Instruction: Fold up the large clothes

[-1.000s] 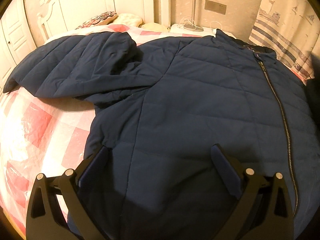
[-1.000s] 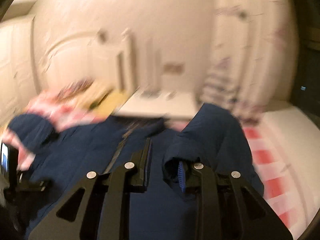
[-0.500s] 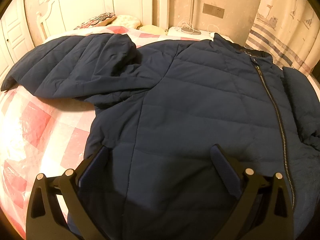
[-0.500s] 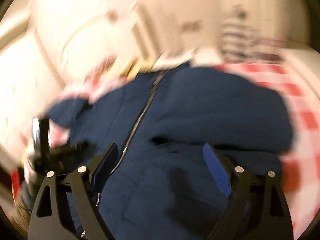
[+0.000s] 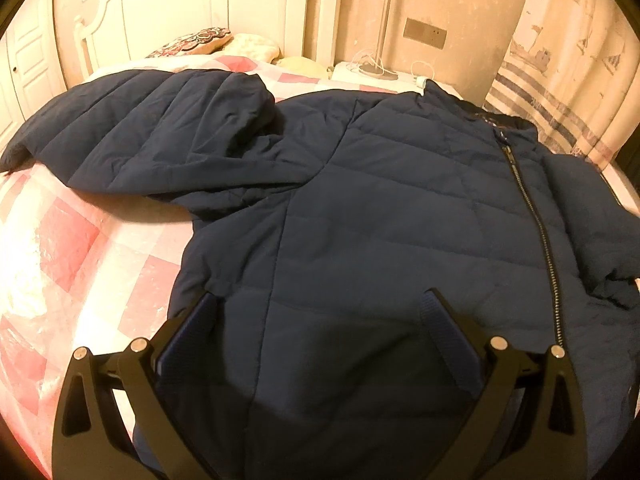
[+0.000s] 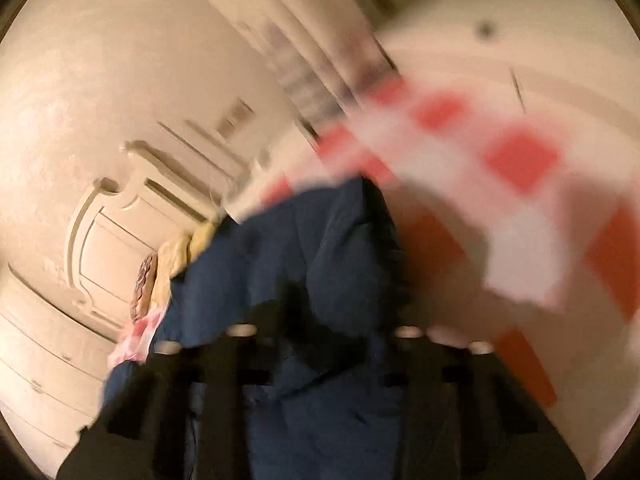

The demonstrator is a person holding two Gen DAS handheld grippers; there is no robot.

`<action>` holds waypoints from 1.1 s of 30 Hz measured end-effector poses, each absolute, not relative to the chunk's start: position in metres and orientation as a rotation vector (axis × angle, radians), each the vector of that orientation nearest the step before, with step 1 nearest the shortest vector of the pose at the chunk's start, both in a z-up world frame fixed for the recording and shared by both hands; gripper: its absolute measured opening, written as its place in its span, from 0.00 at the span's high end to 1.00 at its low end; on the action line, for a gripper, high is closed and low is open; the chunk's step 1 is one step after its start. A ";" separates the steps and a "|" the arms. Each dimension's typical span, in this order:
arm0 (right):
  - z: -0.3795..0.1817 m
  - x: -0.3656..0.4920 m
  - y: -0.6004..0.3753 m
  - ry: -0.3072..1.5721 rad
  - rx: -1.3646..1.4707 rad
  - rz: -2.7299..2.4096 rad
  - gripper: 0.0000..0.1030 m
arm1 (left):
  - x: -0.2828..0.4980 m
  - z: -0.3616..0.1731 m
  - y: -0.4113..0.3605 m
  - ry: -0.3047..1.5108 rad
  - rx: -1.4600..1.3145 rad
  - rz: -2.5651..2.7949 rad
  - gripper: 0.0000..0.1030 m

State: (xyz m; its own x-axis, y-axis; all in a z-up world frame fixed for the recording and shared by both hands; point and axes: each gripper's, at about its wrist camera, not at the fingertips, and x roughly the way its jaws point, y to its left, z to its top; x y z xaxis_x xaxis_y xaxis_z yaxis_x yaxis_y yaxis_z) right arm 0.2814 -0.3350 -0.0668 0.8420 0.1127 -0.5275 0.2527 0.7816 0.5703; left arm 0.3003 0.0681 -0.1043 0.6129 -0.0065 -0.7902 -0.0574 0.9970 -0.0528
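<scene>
Navy jacket spread front-up across the bed cover, zipper closed and running from collar toward hem. Puffy and quilted, stitched in broad slanting bands, matte cloth with soft creases. One sleeve flung out to the picture's left, its cuff at the cover's edge; the other sleeve doubled over the chest just past the zipper.

Hovering over the hem, left gripper with jaws spread wide, pads clear of the cloth.

Seen through heavy blur, right gripper with jaws narrow, having just been closing; navy cloth bunched at the fingers, pinched or not cannot be told.

Underneath, a glossy pink-and-white check cover, bare to the left of the jacket. Beyond the collar, a patterned pillow against a white panelled headboard. Beside that, a white nightstand with loose cables and a thin lamp pole, close to the collar. Farther right, a striped curtain hanging near the bed's edge.
</scene>
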 end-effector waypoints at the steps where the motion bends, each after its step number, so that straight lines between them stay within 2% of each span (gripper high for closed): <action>1: -0.053 0.276 -0.316 0.553 0.626 -0.056 0.78 | 0.300 -0.104 0.068 0.910 -0.075 0.029 0.02; 6: -0.003 0.304 -0.186 0.521 0.318 0.188 0.77 | 0.300 -0.103 0.071 0.900 -0.100 0.016 0.02; 10: -0.003 0.327 -0.088 0.616 0.214 0.429 0.74 | 0.297 -0.102 0.077 0.888 -0.142 0.000 0.02; 12: -0.011 0.334 -0.050 0.674 0.161 0.504 0.59 | 0.297 -0.101 0.078 0.884 -0.152 -0.006 0.02; 13: -0.013 0.336 -0.041 0.683 0.155 0.529 0.38 | 0.296 -0.101 0.078 0.883 -0.155 -0.009 0.02; 14: -0.013 0.335 -0.038 0.677 0.158 0.535 0.26 | 0.296 -0.101 0.079 0.882 -0.158 -0.010 0.02; 17: -0.007 0.329 -0.062 0.650 0.200 0.508 0.26 | 0.296 -0.101 0.080 0.881 -0.166 -0.016 0.02; 21: -0.010 0.318 -0.142 0.638 0.184 0.235 0.26 | 0.297 -0.101 0.081 0.882 -0.171 -0.020 0.02; 24: -0.039 0.323 -0.204 0.733 0.158 -0.030 0.26 | 0.296 -0.101 0.082 0.881 -0.167 -0.020 0.02; 27: -0.095 0.331 -0.249 0.880 0.142 -0.187 0.25 | 0.296 -0.102 0.082 0.881 -0.168 -0.023 0.02; 28: -0.112 0.335 -0.263 0.925 0.220 -0.149 0.23 | 0.296 -0.102 0.082 0.885 -0.170 -0.028 0.02; 30: -0.109 0.334 -0.268 0.904 0.246 -0.138 0.23 | 0.297 -0.100 0.082 0.891 -0.174 -0.041 0.02; 31: -0.112 0.337 -0.266 0.917 0.234 -0.132 0.19 | 0.298 -0.099 0.082 0.895 -0.182 -0.048 0.02; 33: -0.113 0.343 -0.264 0.925 0.212 -0.133 0.17 | 0.301 -0.096 0.085 0.904 -0.204 -0.062 0.02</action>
